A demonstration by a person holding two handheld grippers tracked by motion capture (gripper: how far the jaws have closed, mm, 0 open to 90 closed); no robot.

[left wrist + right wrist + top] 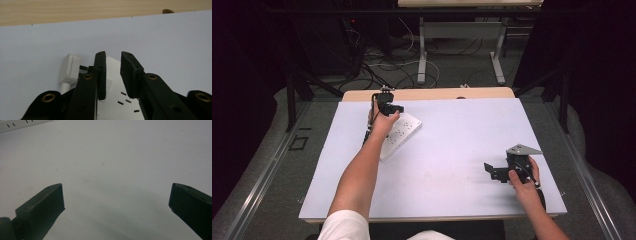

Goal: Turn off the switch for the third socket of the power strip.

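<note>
- No brand, label or readable writing on the power strip (pixel 399 135); what shows on its white face is rows of dark socket slots.
- The power strip lies on the left half of the worktop (pixel 452 150), slanted, with its far end towards the worktop's back edge.
- The left gripper (pixel 113 72) is right over that far end, its fingers (pixel 100 75) a narrow gap apart with the strip's white corner showing between them; whether they press on anything cannot be told.
- Just beside the left finger in the left gripper view sits a white plug (pixel 70 68), its lower part cut off behind the gripper's black arm.
- In the high view the person's left hand (pixel 383 122) and forearm cover much of the strip's near side.
- The right gripper (pixel 493 171) rests low over the right half of the worktop, well apart from the strip, fingers (pixel 47 202) spread wide with bare white surface between them.
- Top left corner of the right gripper view: a sliver of the strip, cut off by the frame.
- Beyond the worktop: tangled cables (pixel 382 65) on the floor and the metal legs of another table (pixel 422 55).
</note>
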